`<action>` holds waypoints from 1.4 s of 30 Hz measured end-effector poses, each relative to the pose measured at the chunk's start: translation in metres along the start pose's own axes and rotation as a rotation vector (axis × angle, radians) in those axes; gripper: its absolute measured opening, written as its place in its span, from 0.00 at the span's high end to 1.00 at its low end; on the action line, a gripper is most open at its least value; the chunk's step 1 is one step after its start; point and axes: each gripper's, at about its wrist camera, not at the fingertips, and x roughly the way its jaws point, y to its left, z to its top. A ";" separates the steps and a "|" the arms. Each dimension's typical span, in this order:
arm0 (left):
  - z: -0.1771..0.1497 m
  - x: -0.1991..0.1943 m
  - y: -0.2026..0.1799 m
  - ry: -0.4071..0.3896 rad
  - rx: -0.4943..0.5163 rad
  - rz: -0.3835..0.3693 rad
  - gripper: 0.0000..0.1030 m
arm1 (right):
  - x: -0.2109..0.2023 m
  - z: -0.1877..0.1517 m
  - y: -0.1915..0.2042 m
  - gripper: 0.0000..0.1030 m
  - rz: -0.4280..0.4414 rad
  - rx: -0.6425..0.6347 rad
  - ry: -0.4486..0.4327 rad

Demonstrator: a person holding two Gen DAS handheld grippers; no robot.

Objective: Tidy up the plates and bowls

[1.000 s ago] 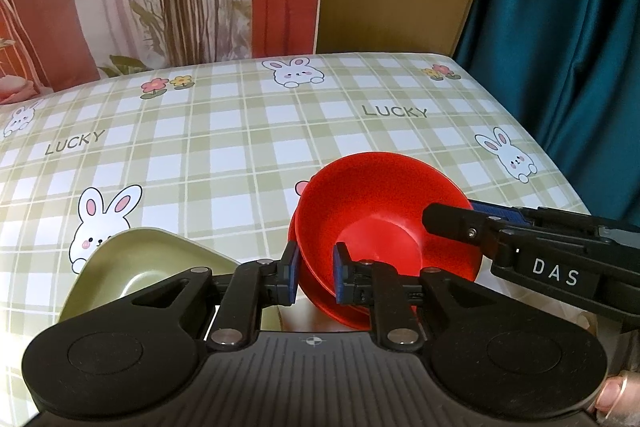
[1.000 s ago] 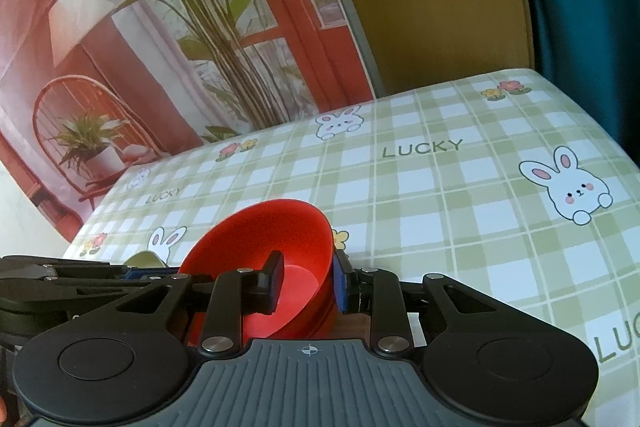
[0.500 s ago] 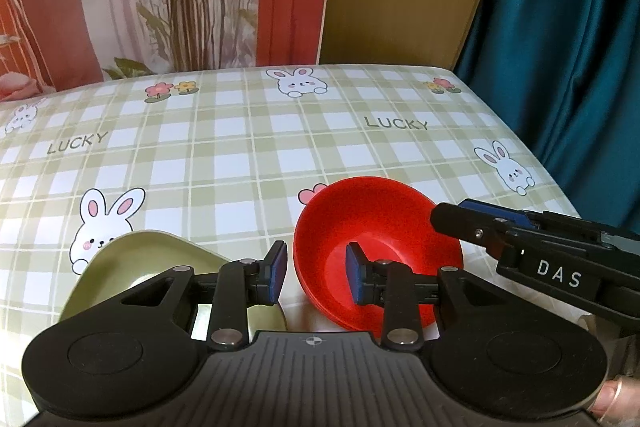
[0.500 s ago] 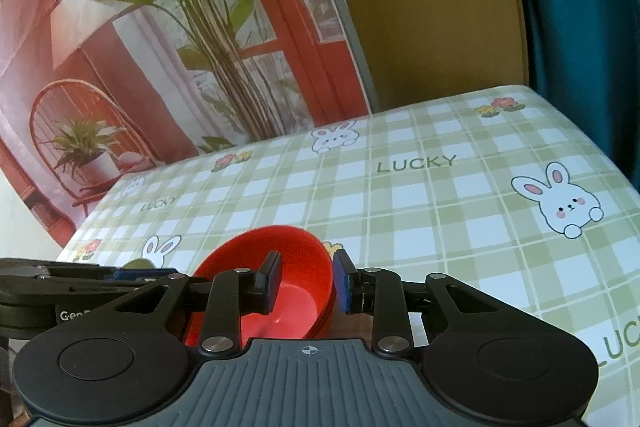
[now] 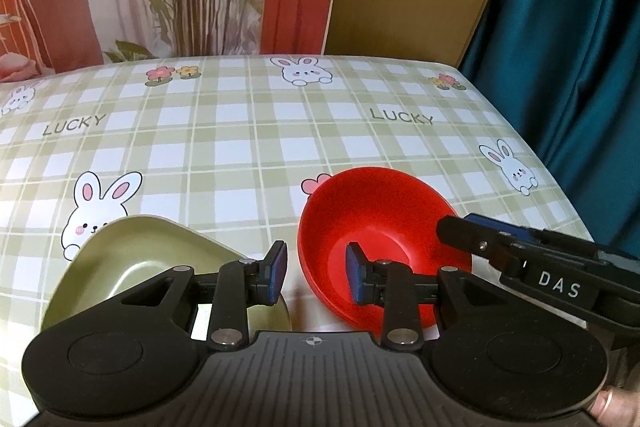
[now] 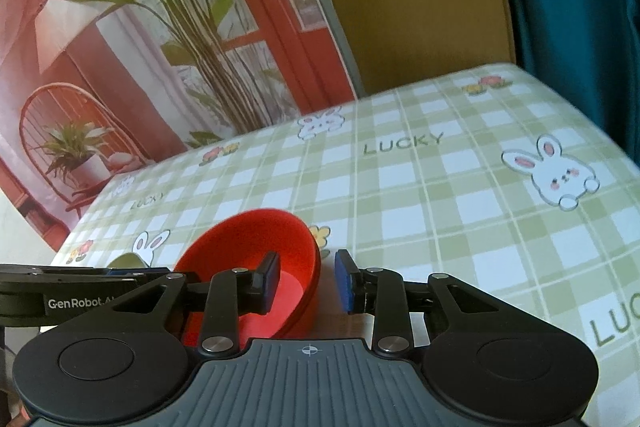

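The left gripper (image 5: 313, 273), jaws just opened, was seen astride the near rim of the red bowl (image 5: 380, 227), pads clear, with a green plate (image 5: 132, 251) just beside it on the checked tablecloth (image 5: 240, 147).

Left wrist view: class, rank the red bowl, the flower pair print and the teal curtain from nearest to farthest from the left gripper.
1. Red bowl: its rim sits between the left gripper's fingers.
2. Flower pair print: far table edge, left.
3. Teal curtain: beyond the table, right.

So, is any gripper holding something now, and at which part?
Nothing is held. The left gripper and the right gripper both straddle the rim of the red bowl, jaws just opened, pads clear of it.
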 end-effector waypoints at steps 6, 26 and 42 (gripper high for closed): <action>0.000 0.005 0.002 0.008 -0.015 -0.011 0.67 | 0.005 -0.005 -0.004 0.72 0.023 0.025 0.018; -0.001 0.016 0.002 0.013 -0.041 -0.050 0.68 | 0.016 -0.005 -0.005 0.73 0.044 0.062 0.037; 0.006 0.002 0.013 -0.060 -0.073 -0.118 0.78 | 0.014 0.009 0.001 0.73 0.030 0.108 0.023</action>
